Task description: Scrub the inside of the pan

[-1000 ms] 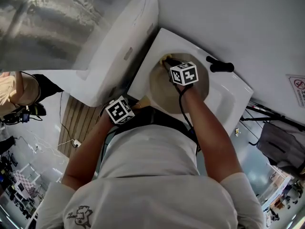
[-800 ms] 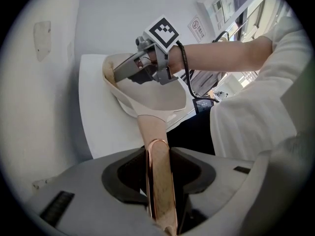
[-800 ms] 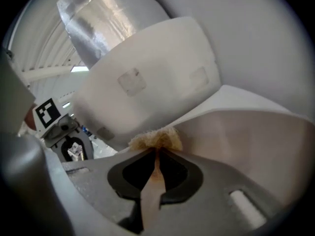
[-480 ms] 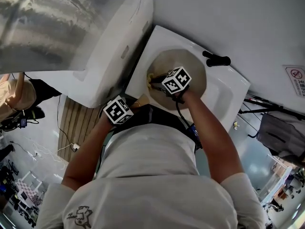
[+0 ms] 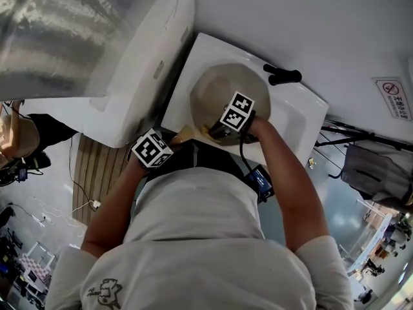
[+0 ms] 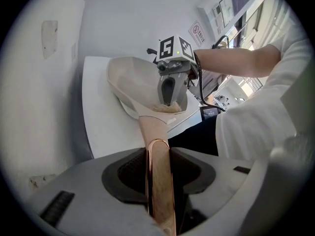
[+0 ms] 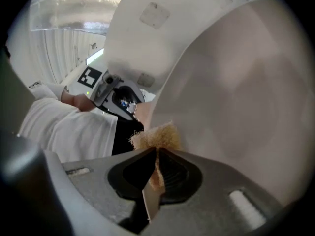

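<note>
A beige pan [image 5: 219, 92] sits tilted in a white sink [image 5: 300, 124]. Its copper-pink handle [image 6: 156, 176] runs back between the jaws of my left gripper [image 6: 158, 166], which is shut on it; in the head view that gripper [image 5: 169, 142] is at the sink's near left corner. My right gripper [image 5: 213, 129] is inside the pan at its near rim, close to the handle, shut on a tan scrub pad [image 7: 156, 135]. The pad presses on the pan's inner wall [image 7: 236, 97]. The left gripper view also shows the pad [image 6: 167, 108] under the right gripper [image 6: 170, 82].
A black faucet lever [image 5: 282, 76] stands at the sink's far edge. A large white unit [image 5: 129, 76] borders the sink on the left. The person's torso [image 5: 200, 237] fills the near side. A sign [image 5: 392, 99] hangs on the wall.
My right gripper has swept the pad from the pan's far rim across to the near rim by the handle, turning as it went. The left gripper has held still on the handle.
</note>
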Tool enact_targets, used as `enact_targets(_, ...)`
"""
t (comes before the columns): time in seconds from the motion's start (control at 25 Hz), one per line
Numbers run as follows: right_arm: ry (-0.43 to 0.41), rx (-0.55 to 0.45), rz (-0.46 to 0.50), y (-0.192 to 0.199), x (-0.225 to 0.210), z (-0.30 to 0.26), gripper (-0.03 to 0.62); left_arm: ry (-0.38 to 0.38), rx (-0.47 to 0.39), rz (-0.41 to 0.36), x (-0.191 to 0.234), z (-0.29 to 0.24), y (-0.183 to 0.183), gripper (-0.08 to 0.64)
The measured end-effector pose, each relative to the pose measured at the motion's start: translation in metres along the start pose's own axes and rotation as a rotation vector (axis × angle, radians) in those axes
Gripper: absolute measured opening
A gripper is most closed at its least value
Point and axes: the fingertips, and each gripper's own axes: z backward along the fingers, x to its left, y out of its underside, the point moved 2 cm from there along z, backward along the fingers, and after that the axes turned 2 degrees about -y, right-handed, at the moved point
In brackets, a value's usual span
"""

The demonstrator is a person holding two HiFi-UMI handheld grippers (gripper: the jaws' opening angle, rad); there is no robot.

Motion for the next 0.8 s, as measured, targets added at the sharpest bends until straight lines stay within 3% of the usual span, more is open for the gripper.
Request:
enact_targets(0.32, 0.029, 0.361, -0.086, 0.053, -0.006, 0.014, 0.026, -0.013, -0.027, 0.008, 0.005, 0.004, -0.001, 0.152)
enact_targets(0.56, 0.212, 0.765, -0.114, 0.096, -0.027, 0.05, 0.026, -0.011, -0.034, 0.01, 0.007, 0.003, -0.001, 0.152)
enact_targets(0.8, 0.421, 0.951, -0.119, 0.107, -0.054, 0.09, 0.026, -0.015, -0.039, 0.014, 0.007, 0.005, -0.001, 0.152)
